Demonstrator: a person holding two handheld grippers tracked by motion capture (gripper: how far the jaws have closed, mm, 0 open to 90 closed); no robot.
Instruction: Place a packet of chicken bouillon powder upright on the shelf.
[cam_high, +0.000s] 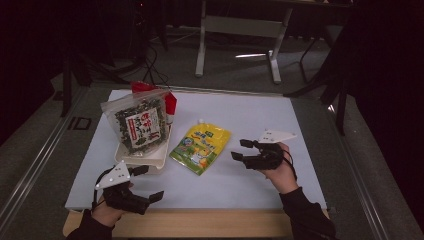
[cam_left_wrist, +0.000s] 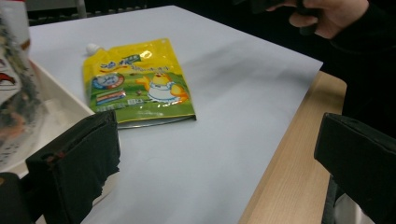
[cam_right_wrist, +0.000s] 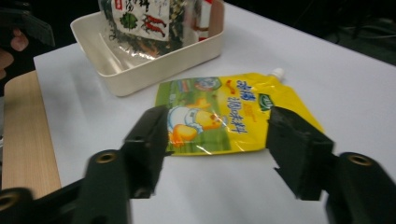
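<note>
A yellow-green spouted pouch (cam_high: 201, 145) (cam_left_wrist: 135, 86) (cam_right_wrist: 233, 109) lies flat on the white sheet at mid-table. My right gripper (cam_high: 240, 149) (cam_right_wrist: 219, 126) hovers just right of it. Its jaws point at the pouch's lower edge and stand open, with nothing pressed between them. My left gripper (cam_high: 150, 183) (cam_left_wrist: 219, 135) is low at the table's front left, beside the tray, with its jaws wide open and empty. A clear bag of dark seaweed (cam_high: 139, 125) (cam_right_wrist: 144, 23) leans upright in a cream tray (cam_high: 150, 164) (cam_right_wrist: 154, 70).
A red packet (cam_high: 170, 102) stands behind the seaweed bag. The white sheet (cam_high: 250, 115) ends short of the wooden front edge (cam_high: 200, 222). Table legs and cables stand on the floor beyond the far edge.
</note>
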